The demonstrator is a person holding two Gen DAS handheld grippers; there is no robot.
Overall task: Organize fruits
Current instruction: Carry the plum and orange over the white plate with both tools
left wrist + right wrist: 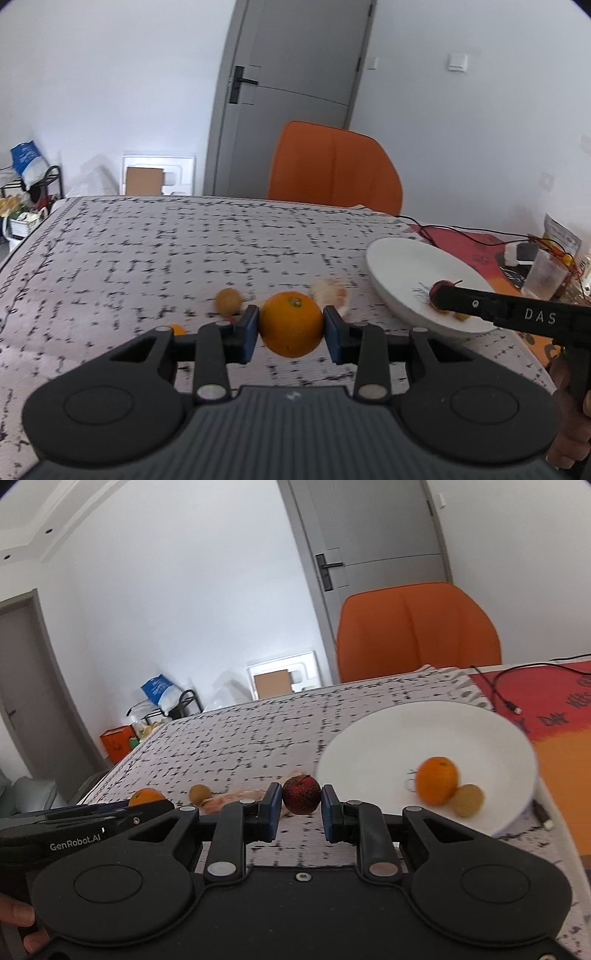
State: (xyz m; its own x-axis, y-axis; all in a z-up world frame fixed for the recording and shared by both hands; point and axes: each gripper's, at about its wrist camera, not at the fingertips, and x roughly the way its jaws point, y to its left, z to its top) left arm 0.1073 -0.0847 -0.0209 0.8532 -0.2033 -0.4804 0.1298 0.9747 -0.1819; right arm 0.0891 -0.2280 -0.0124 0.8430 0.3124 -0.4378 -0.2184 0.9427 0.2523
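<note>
My left gripper [291, 328] is shut on an orange [291, 324], held above the patterned tablecloth [184, 240]. My right gripper [300, 802] is shut on a small dark red fruit [301, 794], just left of the white plate [388, 746]. On that plate lie another orange [436, 781] and a yellow-brown fruit [468, 799]. In the left wrist view the right gripper [437, 297] reaches over the plate [402, 266] with the red fruit [441, 285] at its tip. On the cloth lie a small brown fruit [228, 301] and a pale peeled piece [328, 291].
An orange chair [334, 170] stands behind the table's far edge. A black cable [443, 230] runs over a red mat [554, 701] to the right of the plate. A clear plastic cup [545, 275] stands at the far right. Loose peel [236, 799] lies on the cloth.
</note>
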